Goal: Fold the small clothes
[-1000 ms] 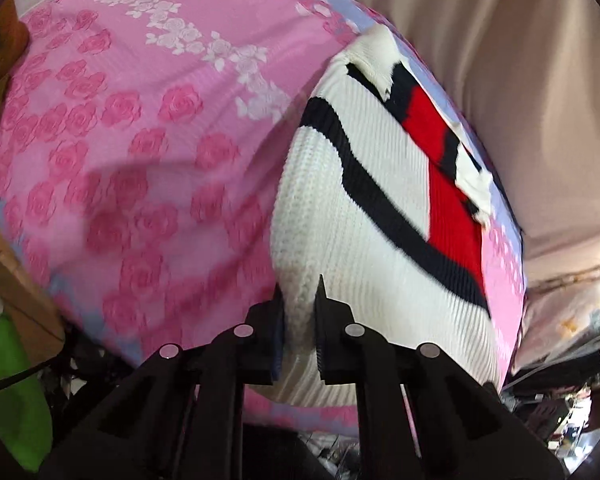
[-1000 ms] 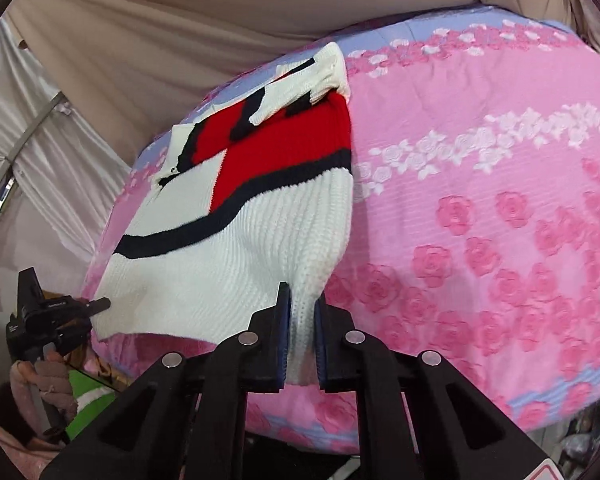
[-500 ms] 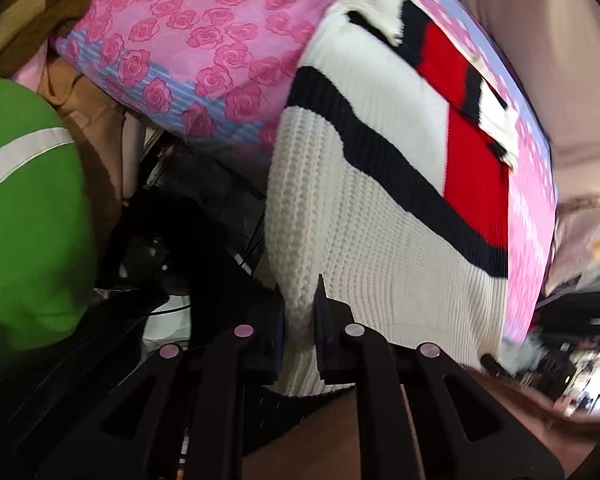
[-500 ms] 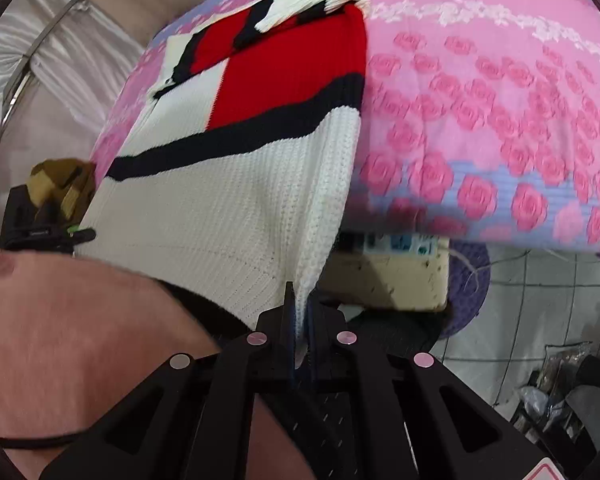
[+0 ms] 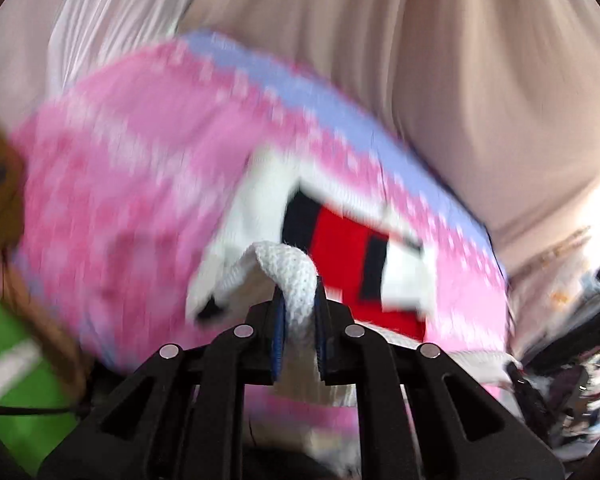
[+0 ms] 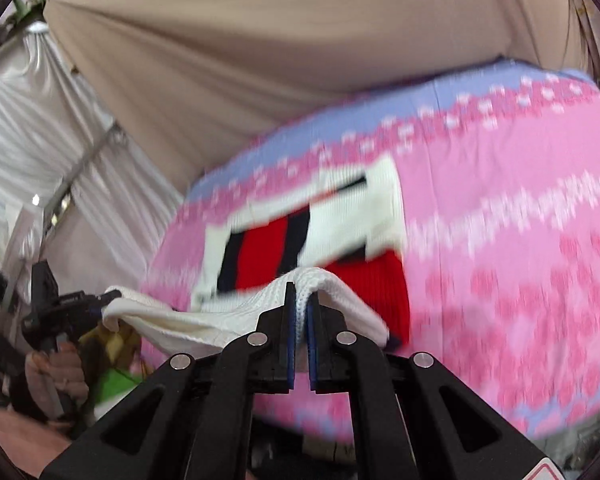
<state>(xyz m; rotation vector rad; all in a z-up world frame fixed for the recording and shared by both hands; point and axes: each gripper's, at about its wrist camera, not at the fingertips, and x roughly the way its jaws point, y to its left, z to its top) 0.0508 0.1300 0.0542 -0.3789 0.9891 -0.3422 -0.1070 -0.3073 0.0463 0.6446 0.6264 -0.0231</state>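
Observation:
A small white knit sweater (image 5: 352, 240) with red and navy blocks lies on a pink rose-print bed cover (image 5: 132, 184). My left gripper (image 5: 299, 300) is shut on the sweater's white hem, which bunches up between the fingers. In the right wrist view, my right gripper (image 6: 299, 300) is shut on the other corner of the hem of the sweater (image 6: 340, 216), lifted above the red part. The hem stretches left to the left gripper (image 6: 100, 300), held by a hand. Both views are blurred by motion.
Beige and white curtains (image 6: 228, 60) hang behind the bed (image 6: 520, 220). A green object (image 5: 16, 380) and brown cloth sit at the bed's left edge. Clutter (image 5: 580, 360) lies off the bed's right end.
Both grippers have lifted the white hem from below the bed's near edge up and forward over the sweater's red upper part. The cameras now look across the bed toward the curtains.

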